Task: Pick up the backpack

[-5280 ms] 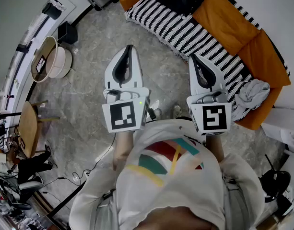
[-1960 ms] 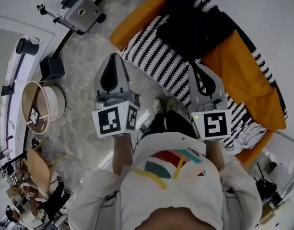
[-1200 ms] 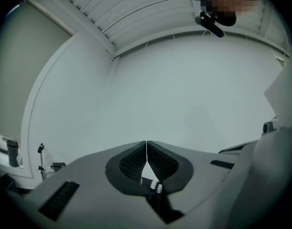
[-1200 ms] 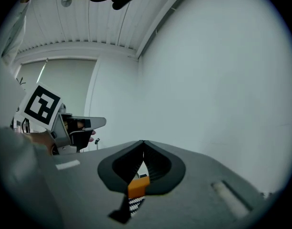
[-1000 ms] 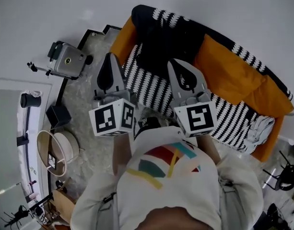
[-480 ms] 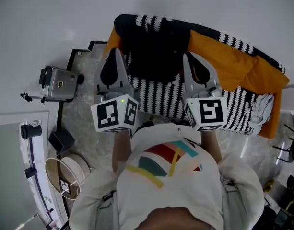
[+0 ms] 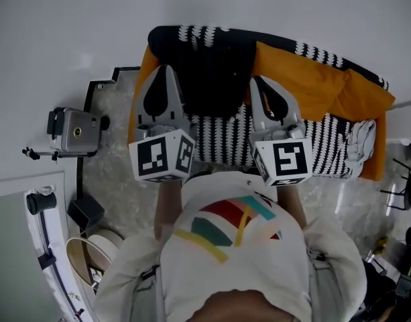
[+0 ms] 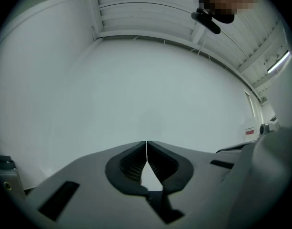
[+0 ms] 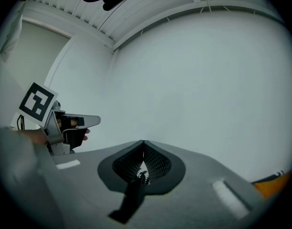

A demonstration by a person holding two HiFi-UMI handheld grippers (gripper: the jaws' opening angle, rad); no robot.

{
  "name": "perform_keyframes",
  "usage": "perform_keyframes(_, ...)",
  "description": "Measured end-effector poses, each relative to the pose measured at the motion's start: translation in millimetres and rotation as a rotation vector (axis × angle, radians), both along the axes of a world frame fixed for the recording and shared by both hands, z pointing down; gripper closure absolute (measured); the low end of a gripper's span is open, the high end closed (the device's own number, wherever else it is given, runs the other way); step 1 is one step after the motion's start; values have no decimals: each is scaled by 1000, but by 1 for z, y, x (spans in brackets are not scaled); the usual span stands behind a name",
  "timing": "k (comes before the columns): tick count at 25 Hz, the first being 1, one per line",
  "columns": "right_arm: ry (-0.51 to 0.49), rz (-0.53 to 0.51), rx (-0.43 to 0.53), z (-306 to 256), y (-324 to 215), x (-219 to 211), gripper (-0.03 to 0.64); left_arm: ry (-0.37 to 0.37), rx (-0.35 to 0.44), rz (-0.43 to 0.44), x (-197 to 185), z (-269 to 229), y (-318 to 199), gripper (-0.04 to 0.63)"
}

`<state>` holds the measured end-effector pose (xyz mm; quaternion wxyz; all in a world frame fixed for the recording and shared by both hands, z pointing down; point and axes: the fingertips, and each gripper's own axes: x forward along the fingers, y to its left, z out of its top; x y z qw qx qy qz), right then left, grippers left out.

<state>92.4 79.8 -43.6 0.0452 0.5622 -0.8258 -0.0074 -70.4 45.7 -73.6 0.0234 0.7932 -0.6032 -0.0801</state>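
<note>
The black backpack rests at the left end of an orange sofa under a black-and-white striped cover. I stand facing it. In the head view my left gripper is held out level over the backpack's left edge, jaws shut and empty. To the backpack's right my right gripper is shut too, holding nothing. Both gripper views show only the white wall beyond closed jaws: the left gripper and the right gripper. The right gripper view also catches the left gripper at its left.
An orange cushion leans on the sofa back right of the backpack. A grey cloth lies at the sofa's right end. On the marble floor at left stand a grey device, a black box and a round white tub.
The view has swung round, so the sofa now lies square ahead. Both grippers turned with it and now point at the backpack's two sides. Their jaws stay shut.
</note>
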Motion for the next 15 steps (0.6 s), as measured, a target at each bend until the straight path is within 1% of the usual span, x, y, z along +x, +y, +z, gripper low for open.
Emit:
perform_keyframes(6,-4,48,-11,5,-6,2,615,7,-14,17,-10,4,-12,580)
perform_keyframes(11,-9,87,3,2,-11,3,615,1,-8,20,-22,3,-21,580)
perform_keyframes(15,-6,101,3,3,-17,3,615,-9,-25,12,-30,10,-28,580)
